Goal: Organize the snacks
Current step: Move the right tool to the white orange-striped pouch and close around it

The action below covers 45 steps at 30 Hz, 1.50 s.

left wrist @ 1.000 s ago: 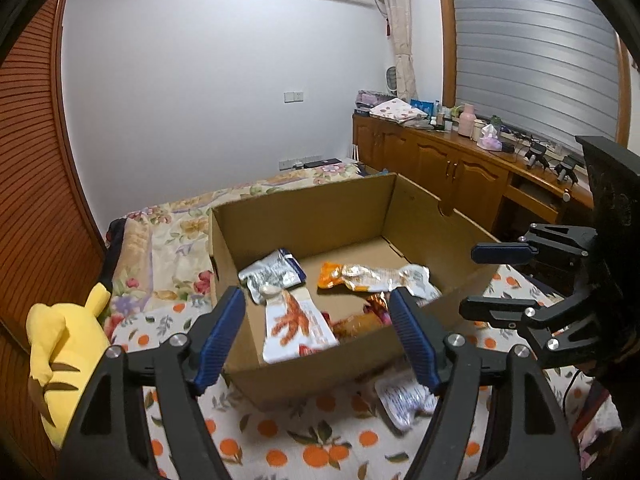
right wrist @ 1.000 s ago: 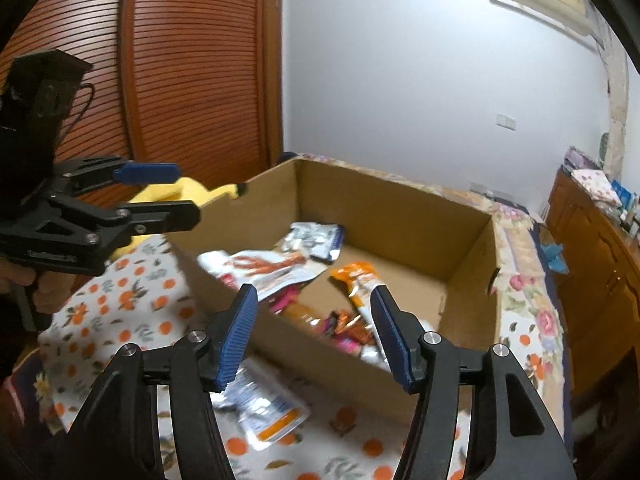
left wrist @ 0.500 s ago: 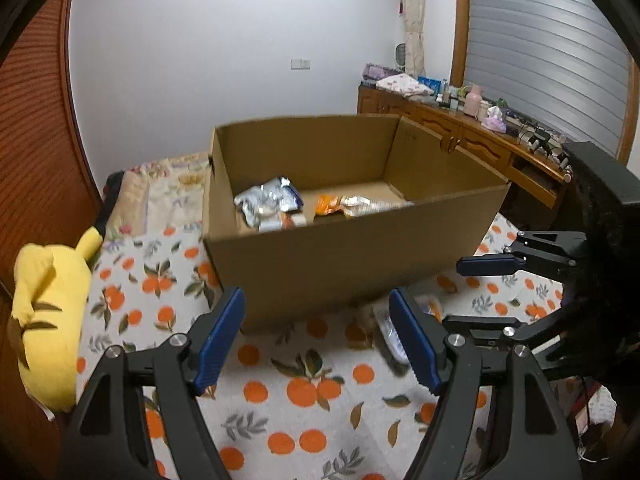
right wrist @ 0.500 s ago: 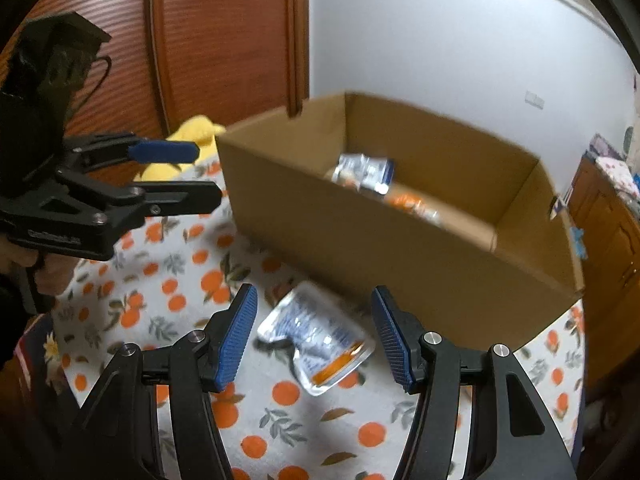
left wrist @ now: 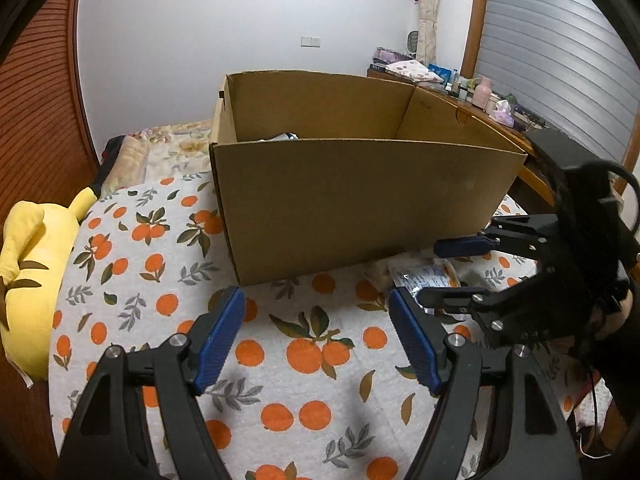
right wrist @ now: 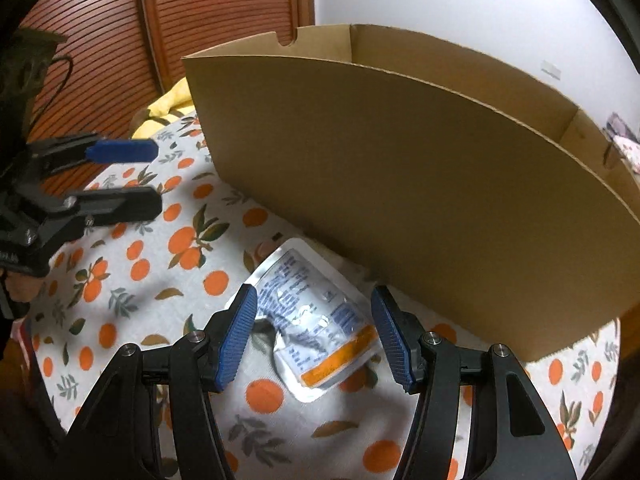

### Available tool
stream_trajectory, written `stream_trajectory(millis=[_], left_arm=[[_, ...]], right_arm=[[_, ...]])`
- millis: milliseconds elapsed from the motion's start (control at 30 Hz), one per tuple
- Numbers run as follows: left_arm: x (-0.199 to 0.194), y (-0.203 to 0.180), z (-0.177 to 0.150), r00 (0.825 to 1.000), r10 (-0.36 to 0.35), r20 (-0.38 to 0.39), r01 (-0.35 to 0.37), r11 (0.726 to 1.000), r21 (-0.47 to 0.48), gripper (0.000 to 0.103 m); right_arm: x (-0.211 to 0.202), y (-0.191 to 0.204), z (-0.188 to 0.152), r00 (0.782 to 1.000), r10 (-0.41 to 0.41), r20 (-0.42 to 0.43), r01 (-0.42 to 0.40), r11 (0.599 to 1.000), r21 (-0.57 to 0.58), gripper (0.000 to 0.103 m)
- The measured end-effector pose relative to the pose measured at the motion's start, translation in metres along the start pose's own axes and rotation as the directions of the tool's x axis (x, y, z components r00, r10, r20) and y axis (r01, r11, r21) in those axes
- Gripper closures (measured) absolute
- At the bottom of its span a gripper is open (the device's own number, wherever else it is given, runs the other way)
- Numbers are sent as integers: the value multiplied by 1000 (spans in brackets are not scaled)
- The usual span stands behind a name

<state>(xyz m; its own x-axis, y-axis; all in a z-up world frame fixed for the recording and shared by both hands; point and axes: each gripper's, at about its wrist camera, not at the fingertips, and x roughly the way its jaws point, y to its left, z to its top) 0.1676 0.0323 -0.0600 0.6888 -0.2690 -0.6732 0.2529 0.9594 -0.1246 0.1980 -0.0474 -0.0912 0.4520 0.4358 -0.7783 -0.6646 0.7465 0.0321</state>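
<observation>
Left wrist view, left to right: yellow plush toy (left wrist: 34, 276) at 9 o'clock, lying at the edge of the orange-print bedsheet (left wrist: 168, 280); brown cardboard box (left wrist: 360, 200) centre frame, top open, its near wall blocking nearly all of the inside, only a sliver of a silvery packet showing above the rim near 12 o'clock. Left gripper (left wrist: 316, 336) low at 6 o'clock, blue-padded jaws spread wide, nothing between them, only sheet below. At 3 o'clock the right gripper (left wrist: 448, 272) enters from the side, jaws apart, one finger above and one below the foil snack pouch (left wrist: 424, 276), which lies on the sheet just outside the box's near wall. Wooden sideboard (left wrist: 472, 104) with bottles and clutter behind, at 2 o'clock. Right wrist view: left gripper (right wrist: 136, 178) at 9 o'clock, jaws parted and empty. Foil snack pouch (right wrist: 316, 324) at 6 o'clock, flat on the sheet, close beside the box's near wall: silver-white, crinkled, rounded corners, dense blue print across the face, an orange band along its near end. Right gripper (right wrist: 314, 336) over it, blue pads (right wrist: 238, 336) flanking the pouch on either side; whether they touch it I cannot tell. Cardboard box (right wrist: 420, 180) fills the upper right, notch cut in its far rim.
</observation>
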Motion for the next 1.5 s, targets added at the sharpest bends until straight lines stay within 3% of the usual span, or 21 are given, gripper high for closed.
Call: stream_trajectory(millis=[333,633,1067,1500], left_arm=[[-3,-3,-7,1000,-11,-10,11,1000,-4,28],[-13,-8,-13,1000,-13,-2,13,1000,-4,28],[-38,-20,-24,1000,-5,21,5,1000,-3,28],[-53,-23,-30,999,-2,40,3,1000,-15,28]], right_arm=[[-4,4,-12,998,61,-25,-61,998,5,39],[-10,12,-25,997,69,-24,-69,998,-10,35],[-26,28,-42,999,44,-14,-44,999,-11,31],[-17,19,-32,1000,1,27,-4,994,105,30]])
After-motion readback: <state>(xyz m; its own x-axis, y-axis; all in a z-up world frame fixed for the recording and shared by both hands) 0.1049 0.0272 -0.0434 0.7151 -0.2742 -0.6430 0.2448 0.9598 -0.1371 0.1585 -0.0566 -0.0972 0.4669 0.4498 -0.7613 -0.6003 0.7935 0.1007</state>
